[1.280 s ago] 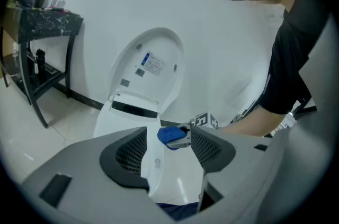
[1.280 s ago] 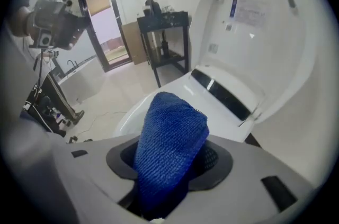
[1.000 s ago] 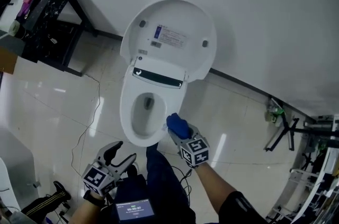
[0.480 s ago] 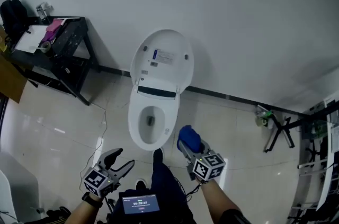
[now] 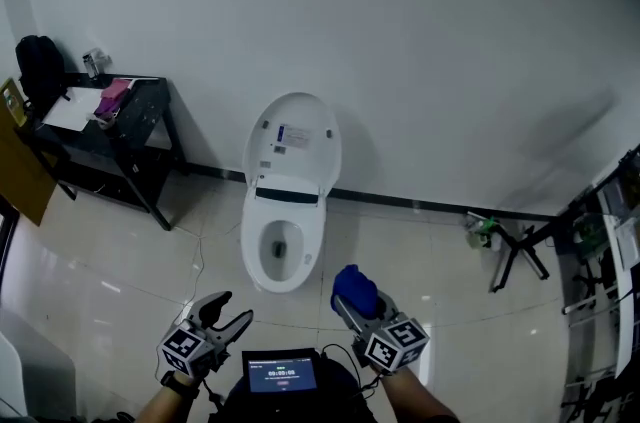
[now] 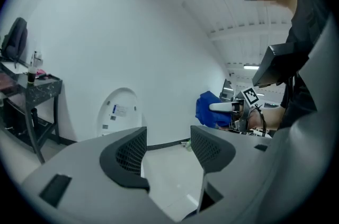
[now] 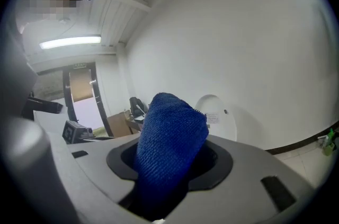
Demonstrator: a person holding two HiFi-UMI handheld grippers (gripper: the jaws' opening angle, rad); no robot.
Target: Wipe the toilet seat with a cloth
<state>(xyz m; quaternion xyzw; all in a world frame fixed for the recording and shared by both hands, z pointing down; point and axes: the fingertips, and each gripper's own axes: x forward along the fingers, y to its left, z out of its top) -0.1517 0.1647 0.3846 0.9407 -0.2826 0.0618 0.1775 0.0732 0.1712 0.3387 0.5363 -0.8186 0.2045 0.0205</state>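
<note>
A white toilet [image 5: 283, 241] stands against the far wall with its lid [image 5: 293, 139] raised; the lid [image 6: 119, 112] also shows in the left gripper view and, small, the lid [image 7: 217, 117] in the right gripper view. My right gripper [image 5: 350, 299] is shut on a blue cloth [image 5: 355, 289], held low and well short of the bowl, to its right. The cloth [image 7: 168, 143] bulges up from between the jaws. My left gripper [image 5: 226, 308] is open and empty, near the bottom left. From the left gripper [image 6: 167, 146] the cloth [image 6: 211, 110] appears off to the right.
A black shelf table [image 5: 110, 136] with papers, a pink item and a backpack stands left of the toilet. A folded black stand [image 5: 520, 256] and a small green object [image 5: 480, 229] lie on the floor at right. A screen [image 5: 283, 374] sits between my arms.
The view has pulled back from the toilet, which now looks smaller and farther. Both grippers have drawn back with it; the right one still holds the cloth, away from the seat.
</note>
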